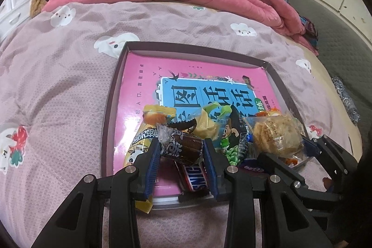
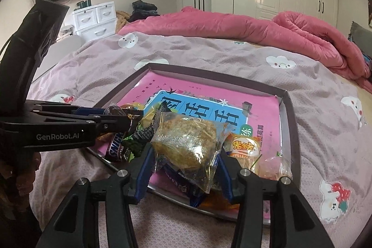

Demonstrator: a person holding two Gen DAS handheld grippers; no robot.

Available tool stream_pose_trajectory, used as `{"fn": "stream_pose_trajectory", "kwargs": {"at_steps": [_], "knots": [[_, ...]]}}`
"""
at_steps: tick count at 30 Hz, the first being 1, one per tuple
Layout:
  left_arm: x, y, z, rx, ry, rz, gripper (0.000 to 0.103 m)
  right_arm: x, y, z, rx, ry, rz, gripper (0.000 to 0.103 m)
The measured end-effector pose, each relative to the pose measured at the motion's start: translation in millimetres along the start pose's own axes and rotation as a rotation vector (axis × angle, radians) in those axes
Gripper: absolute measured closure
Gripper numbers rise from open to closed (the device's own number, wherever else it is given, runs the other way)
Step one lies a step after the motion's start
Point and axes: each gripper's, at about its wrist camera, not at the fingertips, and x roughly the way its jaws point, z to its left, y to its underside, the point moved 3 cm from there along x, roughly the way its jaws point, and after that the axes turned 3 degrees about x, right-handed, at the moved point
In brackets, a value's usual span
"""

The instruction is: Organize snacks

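A bed with a pale pink quilt (image 1: 69, 85) holds a shallow box tray (image 1: 109, 94) lined with a pink book. A heap of wrapped snacks (image 1: 209, 124) sits at its near end. The left gripper (image 1: 182, 150) clamps a brown wrapped candy (image 1: 183, 149); the right gripper (image 2: 186, 152) clamps a clear-wrapped rice cracker (image 2: 186, 143).

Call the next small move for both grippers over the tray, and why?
Probably carry both snacks toward the bare far half of the tray before letting go. The left gripper is shut on a brown wrapped candy, the right gripper on a clear-bagged rice cake, and both hang over the snack pile crowded at the near edge.
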Motion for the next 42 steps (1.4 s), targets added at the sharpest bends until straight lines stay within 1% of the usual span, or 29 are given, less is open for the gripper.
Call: {"fn": "stream_pose_trajectory", "kwargs": {"at_steps": [6, 8, 10, 13, 19, 26, 34, 38, 40, 42], "knots": [[-1, 2, 1, -0.015, 0.003, 0.003, 0.064, -3, 1, 0, 0.012, -0.013, -0.001, 0.048], [-1, 3, 3, -0.02, 0.005, 0.006, 0.061, -4, 2, 0, 0.013, -0.017, 0.0, 0.046], [-1, 4, 3, -0.026, 0.009, 0.008, 0.054, -6, 2, 1, 0.009, -0.012, -0.001, 0.045], [-3, 5, 4, -0.021, 0.001, 0.005, 0.047, -8, 4, 1, 0.009, -0.011, -0.001, 0.044], [-6, 6, 5, -0.023, -0.006, 0.006, 0.043, -13, 5, 1, 0.012, -0.008, -0.003, 0.042], [-12, 6, 4, -0.015, -0.009, -0.001, 0.039, -25, 6, -2, 0.033, 0.003, -0.027, 0.038], [-24, 7, 2, -0.018, -0.01, -0.015, 0.03, -40, 6, -4, 0.053, 0.014, -0.057, 0.036], [-32, 10, -1, -0.012, -0.016, -0.022, 0.028, -50, 6, -6, 0.079, 0.028, -0.074, 0.028], [-37, 12, -2, -0.007, -0.022, -0.024, 0.027, -54, 6, -7, 0.097, 0.035, -0.081, 0.026], [-41, 14, -3, -0.003, -0.024, -0.028, 0.026, -59, 8, -8, 0.119, 0.044, -0.087, 0.02]]}}
